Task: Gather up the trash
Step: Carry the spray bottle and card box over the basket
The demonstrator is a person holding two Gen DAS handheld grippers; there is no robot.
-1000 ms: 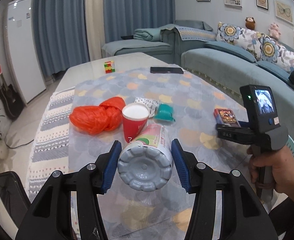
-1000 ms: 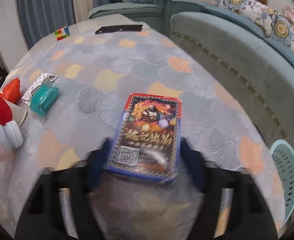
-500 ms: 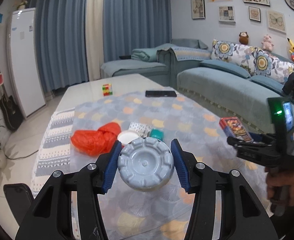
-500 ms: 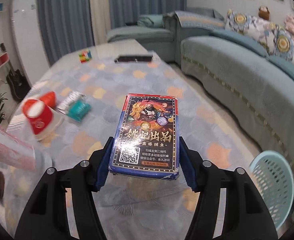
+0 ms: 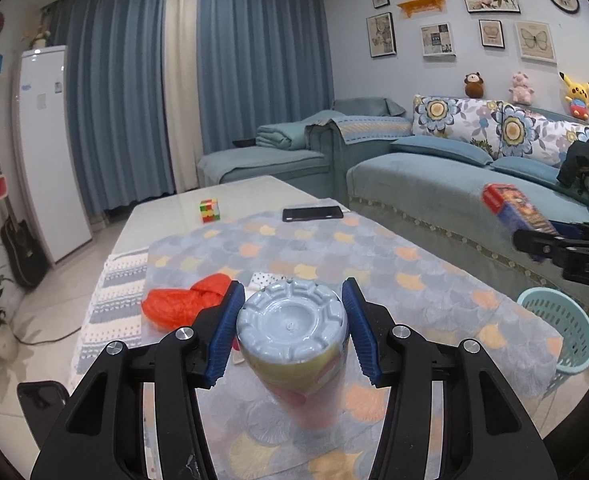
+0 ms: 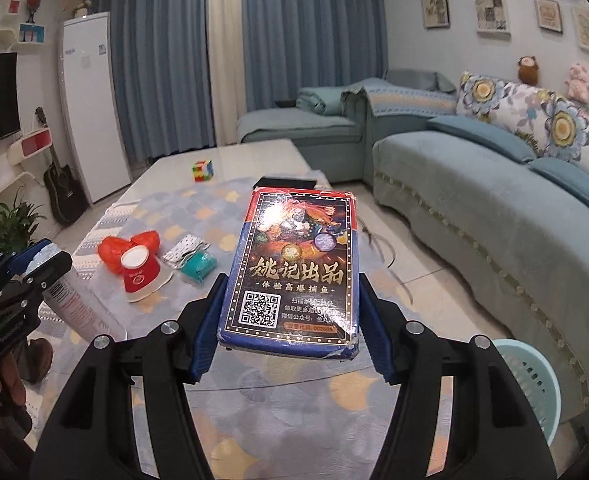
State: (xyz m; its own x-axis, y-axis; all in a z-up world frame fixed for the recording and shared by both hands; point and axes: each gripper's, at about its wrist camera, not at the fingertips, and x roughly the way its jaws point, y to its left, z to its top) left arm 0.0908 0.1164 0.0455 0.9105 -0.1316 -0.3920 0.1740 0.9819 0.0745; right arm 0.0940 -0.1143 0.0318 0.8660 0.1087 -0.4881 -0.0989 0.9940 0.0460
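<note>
My left gripper [image 5: 291, 292] is shut on a plastic bottle [image 5: 290, 324], whose grey base faces the camera, held above the table. My right gripper [image 6: 293, 280] is shut on a red-and-blue card box [image 6: 298, 260], lifted clear of the patterned cloth [image 6: 294, 420]. In the right wrist view the bottle [image 6: 78, 304] slants down from the other gripper at the left edge. On the cloth lie an orange plastic bag [image 6: 114, 250], a red paper cup [image 6: 140, 272], a dotted wrapper [image 6: 184, 248] and a teal packet [image 6: 198, 266].
A pale blue mesh basket [image 6: 530, 384] stands on the floor off the table's right corner, beside the sofa [image 6: 474, 208]. A puzzle cube [image 5: 209, 210] and a black phone [image 5: 312, 213] lie at the table's far end. A person's hand shows at the left edge.
Both grippers rose and tilted upward with their loads. The card box came up off the cloth, and the bottle lifted away from the cup and bag.
</note>
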